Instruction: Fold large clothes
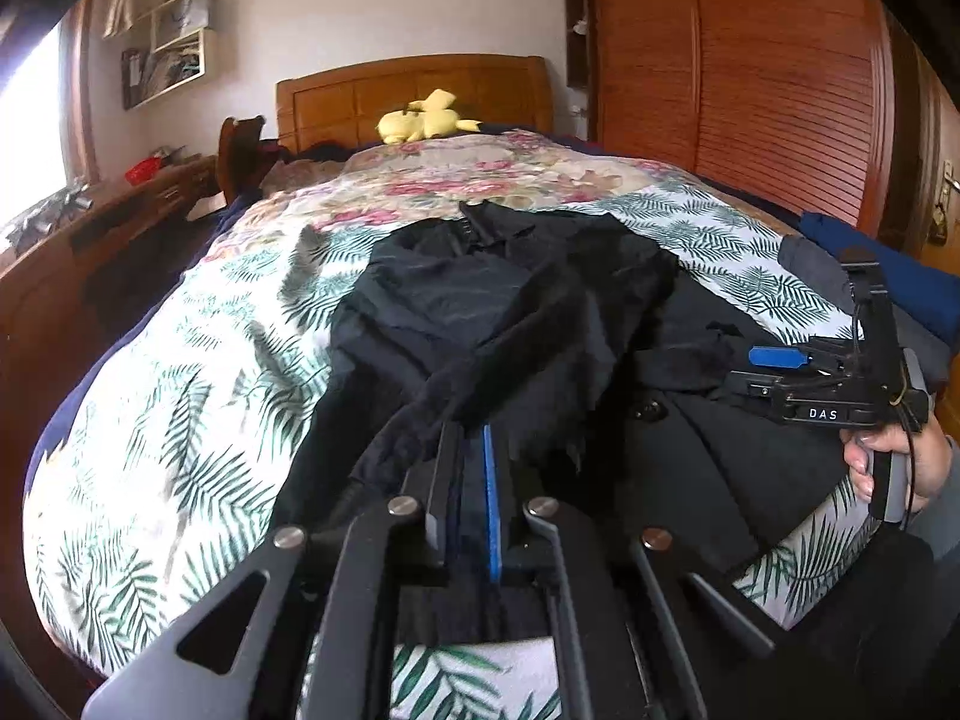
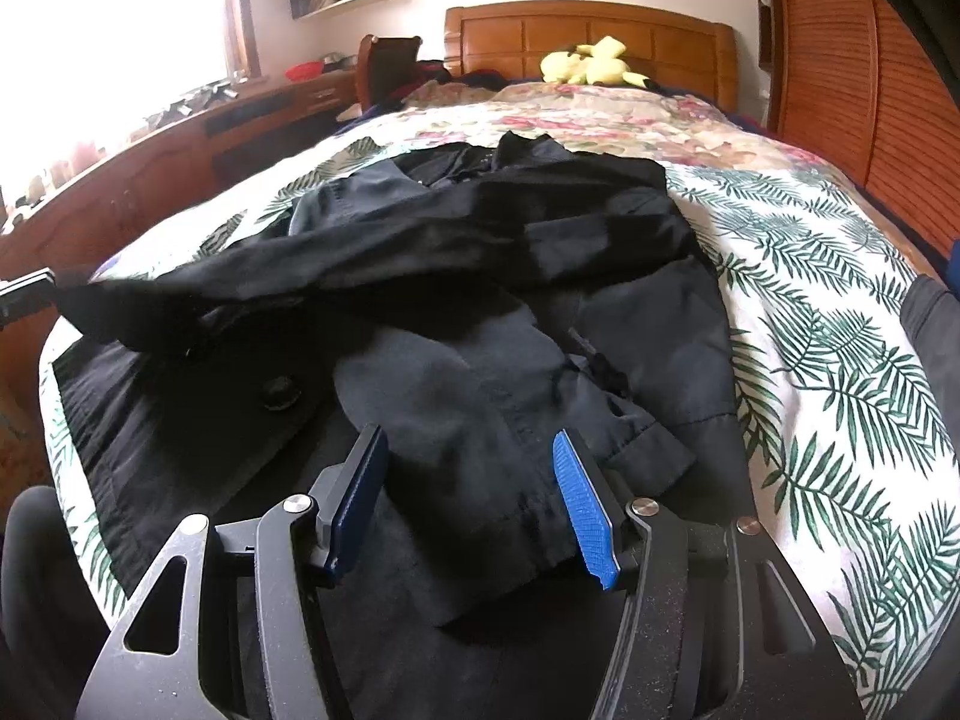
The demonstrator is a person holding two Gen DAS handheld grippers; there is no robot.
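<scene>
Fingers (image 1: 441, 468) pinching black coat (image 2: 480, 312), rumpled, half-folded

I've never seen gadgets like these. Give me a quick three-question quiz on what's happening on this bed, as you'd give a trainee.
1. True or false: the left gripper is shut on the sleeve of the black coat.
2. Multiple choice: the right gripper is A) clamped on the coat's collar, B) open above the coat, C) holding the yellow plush toy.
3. Fill in: the plush toy lies by the wooden ____ at the far end of the bed.

Key
1. True: its fingers are closed together with black fabric pinched and lifted between them.
2. B: its fingers stand wide apart with nothing between them.
3. Headboard.
</scene>
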